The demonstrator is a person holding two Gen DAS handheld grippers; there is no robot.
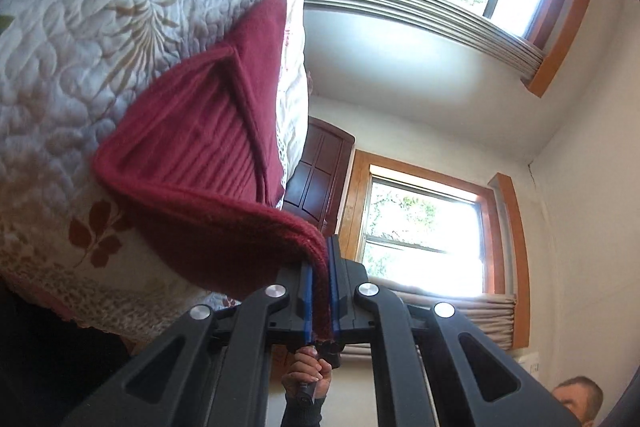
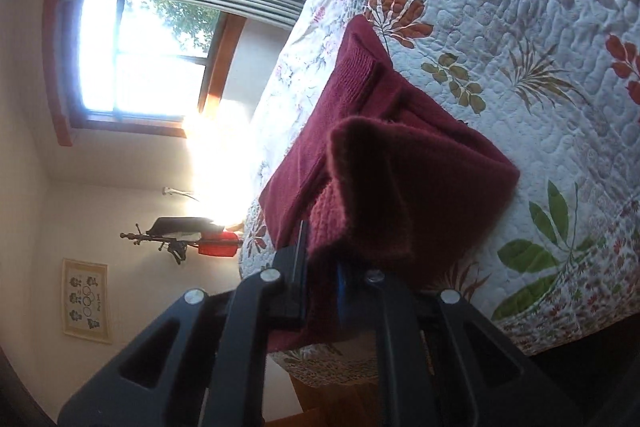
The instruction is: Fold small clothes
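Observation:
A dark red knitted garment (image 1: 208, 147) lies on a quilted floral bedspread (image 1: 80, 27), with one end lifted off it. My left gripper (image 1: 321, 267) is shut on a raised edge of the garment, which runs down between the blue pads (image 1: 333, 279). In the right wrist view the same red garment (image 2: 400, 163) bulges up in a fold in front of the camera. My right gripper (image 2: 320, 259) is shut on its near edge, and the cloth hides most of both fingers. Both views are rolled sideways.
The bedspread (image 2: 520, 47) fills the right half of the right wrist view, its border near the bottom. Two wood-framed windows (image 1: 424, 227) and a dark wooden door (image 1: 320, 171) stand beyond. A coat stand (image 2: 180, 235) and a framed picture (image 2: 86, 301) are by the wall. A person's hand (image 1: 306, 375) shows below.

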